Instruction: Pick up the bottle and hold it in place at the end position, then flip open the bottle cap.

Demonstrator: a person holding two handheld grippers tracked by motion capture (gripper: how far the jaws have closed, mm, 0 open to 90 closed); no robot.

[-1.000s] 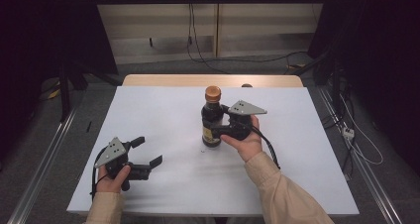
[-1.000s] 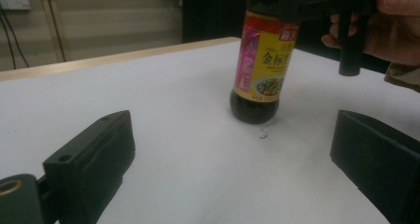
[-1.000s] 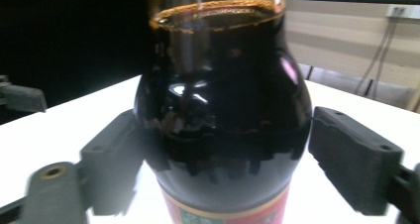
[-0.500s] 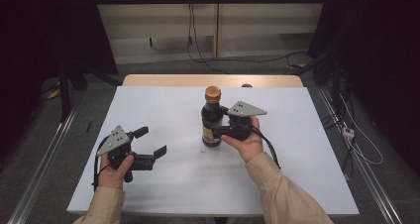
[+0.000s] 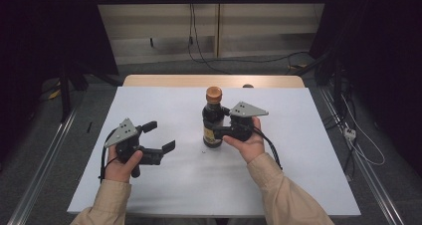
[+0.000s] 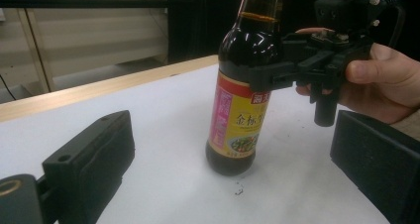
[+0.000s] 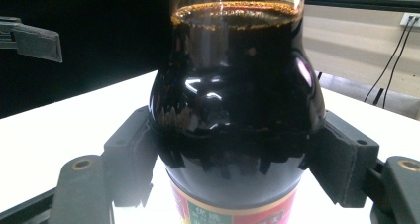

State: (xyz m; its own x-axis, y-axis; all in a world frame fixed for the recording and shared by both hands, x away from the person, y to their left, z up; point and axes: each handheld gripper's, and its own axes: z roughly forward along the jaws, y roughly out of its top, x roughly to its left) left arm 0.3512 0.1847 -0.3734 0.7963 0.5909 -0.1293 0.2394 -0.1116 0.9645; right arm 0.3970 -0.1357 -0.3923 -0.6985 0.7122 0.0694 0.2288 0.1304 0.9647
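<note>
A dark soy sauce bottle (image 5: 213, 119) stands upright near the middle of the white desk (image 5: 298, 165), a little toward the far edge, with its orange-brown cap (image 5: 214, 92) on. The sauce fills it up into the neck, and a yellow and pink label (image 6: 238, 123) wraps the lower body.

The right gripper (image 5: 219, 131) comes in from the bottle's right side, held level in the person's right hand (image 5: 247, 141). Its jaws have just been closing, and the bottle is between them: in the right gripper view the two black pads press against the glass on either side, just above the label, right at the widest part of the shoulder. The bottle's base sits on the desk, as the left gripper view shows.

The left gripper (image 5: 158, 136) is off to the bottle's left, well apart from it, raised above the desk in the person's left hand (image 5: 121, 164). Its jaws stand wide apart with nothing between them, and they point toward the bottle; the left gripper view looks along them straight at the label, with one jaw at each lower corner.

A few small dark specks (image 6: 239, 189) lie on the desk just in front of the bottle's base. Behind the white surface a strip of bare wood (image 5: 209, 80) shows along the desk's far edge.
</note>
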